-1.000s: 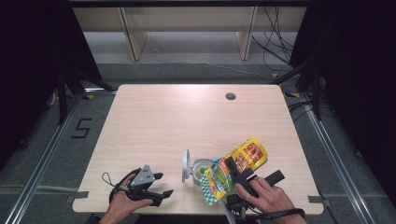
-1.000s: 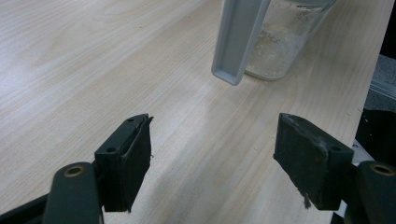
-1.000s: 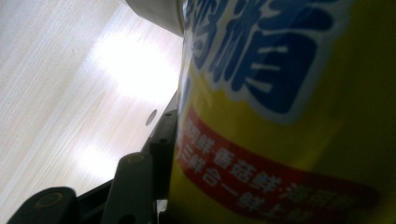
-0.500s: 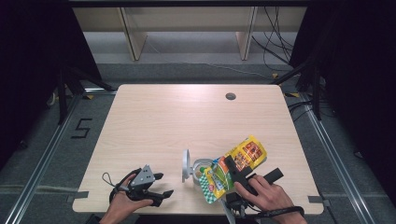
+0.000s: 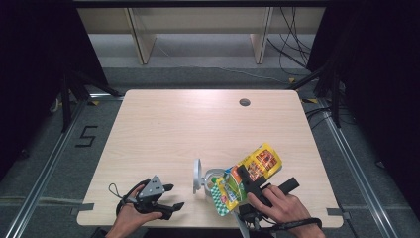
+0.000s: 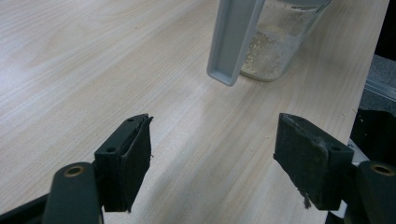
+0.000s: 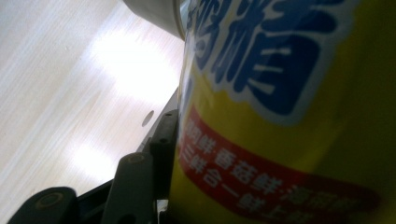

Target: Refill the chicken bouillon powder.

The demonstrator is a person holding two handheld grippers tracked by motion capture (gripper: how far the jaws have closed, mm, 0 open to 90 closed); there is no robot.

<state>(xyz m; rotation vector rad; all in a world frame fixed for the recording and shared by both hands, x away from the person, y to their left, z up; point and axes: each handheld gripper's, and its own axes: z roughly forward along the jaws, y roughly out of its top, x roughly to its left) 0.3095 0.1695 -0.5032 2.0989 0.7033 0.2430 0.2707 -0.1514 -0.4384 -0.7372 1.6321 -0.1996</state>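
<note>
Near the table's (image 5: 163, 124) front edge, the right gripper (image 5: 247, 181) clamps a yellow seasoning pouch (image 5: 247, 178) tilted over the clear lidded jar (image 5: 210, 179): pouring looks underway. The left gripper (image 5: 166, 198), jaws wide and empty, rests toward the front left corner. Next, tip the pouch further without missing the jar's mouth.

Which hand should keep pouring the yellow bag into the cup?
Right, probably. The right gripper is already shut on the yellow bag, tipped over the clear cup. The left gripper rests open on the table, a little apart from the cup, holding nothing.
</note>
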